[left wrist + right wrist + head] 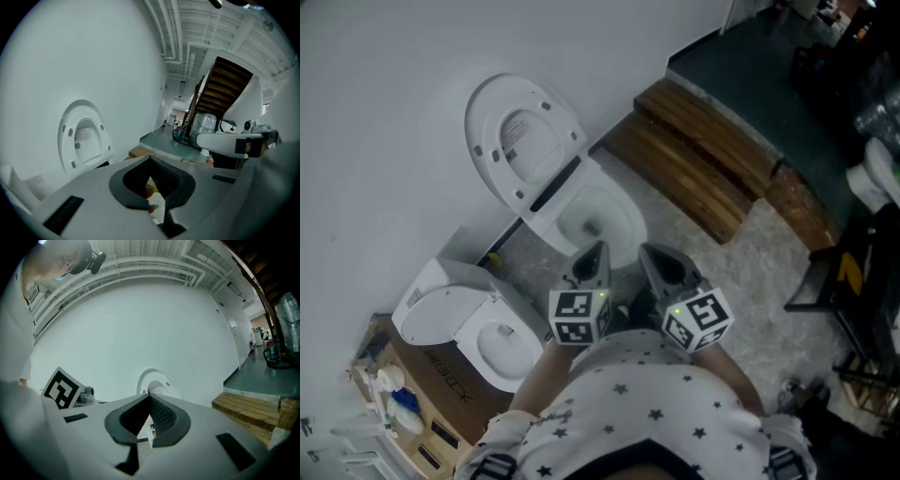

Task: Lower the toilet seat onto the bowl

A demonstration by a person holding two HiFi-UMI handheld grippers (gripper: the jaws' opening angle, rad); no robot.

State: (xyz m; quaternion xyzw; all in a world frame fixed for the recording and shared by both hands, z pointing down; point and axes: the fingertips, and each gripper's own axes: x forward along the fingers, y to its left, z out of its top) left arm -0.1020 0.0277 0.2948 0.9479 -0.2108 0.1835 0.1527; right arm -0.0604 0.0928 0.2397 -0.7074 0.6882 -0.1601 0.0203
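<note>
The left tool (593,255) was clenched, its jaws (151,165) closed tip to tip with nothing between them. The right tool (660,262) was likewise clenched and empty (149,400). Both tools were held side by side, close together but apart, and pointed at the toilet. A marker cube sat on each: left cube (578,317), right cube (698,319). In the head view the tool tips overlapped the front rim of the bowl (630,223). Contact with the bowl could not be confirmed.

The seat (490,167) was raised and well apart from both tools. It leaned back toward the wall (384,112), with the lid (530,139) visible through its opening. The left gripper view showed the seat (68,145) to the left of the jaws. The right gripper view showed it (154,372) directly above the jaw tips.

The toilet stood on the floor (750,262) at its wall edge. Wooden planks (694,159) lay along the same edge, to the right of the bowl. A second toilet (469,323) stood to the left on a cardboard box (441,380).
</note>
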